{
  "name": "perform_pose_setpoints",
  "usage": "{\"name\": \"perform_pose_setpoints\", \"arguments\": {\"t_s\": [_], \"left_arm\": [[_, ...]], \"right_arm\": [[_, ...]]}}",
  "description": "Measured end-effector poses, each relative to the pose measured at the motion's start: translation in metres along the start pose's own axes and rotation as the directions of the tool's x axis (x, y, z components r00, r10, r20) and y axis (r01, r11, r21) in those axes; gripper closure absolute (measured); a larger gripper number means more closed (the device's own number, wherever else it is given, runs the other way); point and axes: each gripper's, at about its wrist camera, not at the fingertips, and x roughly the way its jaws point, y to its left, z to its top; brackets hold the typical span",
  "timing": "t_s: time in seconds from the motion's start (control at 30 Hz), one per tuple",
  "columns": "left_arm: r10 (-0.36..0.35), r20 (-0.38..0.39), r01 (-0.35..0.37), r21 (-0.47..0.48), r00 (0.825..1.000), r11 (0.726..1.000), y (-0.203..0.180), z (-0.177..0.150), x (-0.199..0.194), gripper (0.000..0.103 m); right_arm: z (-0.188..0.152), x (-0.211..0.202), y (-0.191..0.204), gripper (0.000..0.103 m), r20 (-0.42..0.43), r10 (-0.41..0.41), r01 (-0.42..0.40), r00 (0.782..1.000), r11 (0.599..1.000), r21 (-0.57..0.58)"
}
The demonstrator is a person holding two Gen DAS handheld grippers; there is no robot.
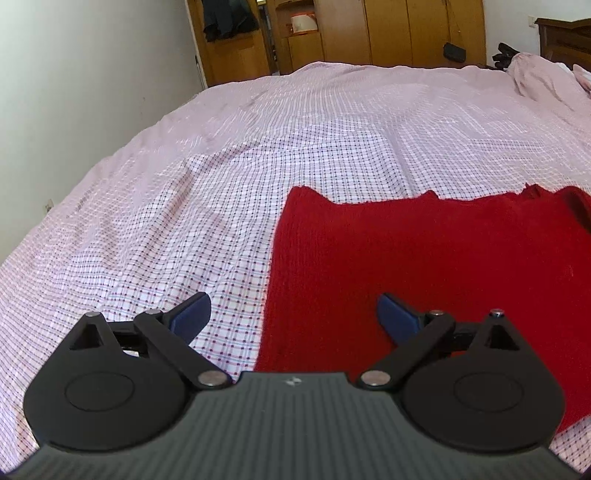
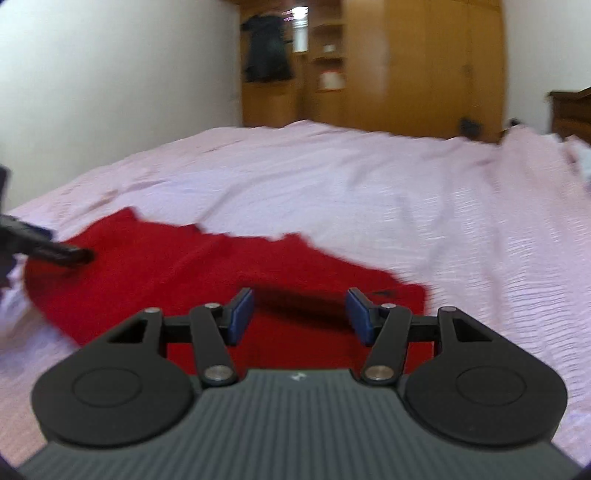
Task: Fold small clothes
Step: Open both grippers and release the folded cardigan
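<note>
Here, a flat red knitted garment lies spread on a bed covered by a pink-and-white checked sheet. In the left wrist view, the left gripper, black with blue pads, hangs above the garment's left edge: one finger is over the bare sheet, the other over the red knit. Its jaws stand wide apart, with nothing between them and no pad touching the cloth.

In the right wrist view (blurred throughout), the right gripper sits over the near part of the same red garment. Its jaws are about half open, the blue pads facing one another across a gap in which only the cloth below shows; nothing is gripped. A dark shadow lies on the knit just ahead of the fingers. The tip of the left gripper enters from the left edge of this view, over the garment's far left part.

Beyond the bed stand a wooden wardrobe and a white wall; a dark piece of clothing hangs at the wardrobe's open section.
</note>
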Motion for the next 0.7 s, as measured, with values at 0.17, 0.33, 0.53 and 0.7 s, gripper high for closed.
{"name": "perform_pose_setpoints", "arguments": {"t_s": [0.17,0.33,0.53,0.7], "left_arm": [[0.006,-0.015,-0.006,0.008,1.0,1.0,-0.002,0.001,0.002,0.002],[0.013,-0.029,-0.013,0.005,1.0,1.0,-0.001,0.003,0.004,0.0],[0.01,-0.037,-0.01,-0.003,0.999,1.0,0.0,0.004,0.004,0.0],[-0.001,-0.049,-0.001,-0.024,0.999,1.0,0.002,0.004,0.005,0.0]], "right_arm": [[-0.003,0.015,0.01,0.046,-0.041,0.098,-0.097,0.994,0.995,0.026],[-0.001,0.037,0.0,0.046,-0.061,0.078,-0.074,0.995,0.995,0.067],[0.009,0.056,-0.022,0.046,-0.057,-0.085,0.09,0.995,0.993,0.081],[0.006,0.064,-0.04,0.046,-0.091,-0.187,0.194,0.978,0.978,0.077]]}}
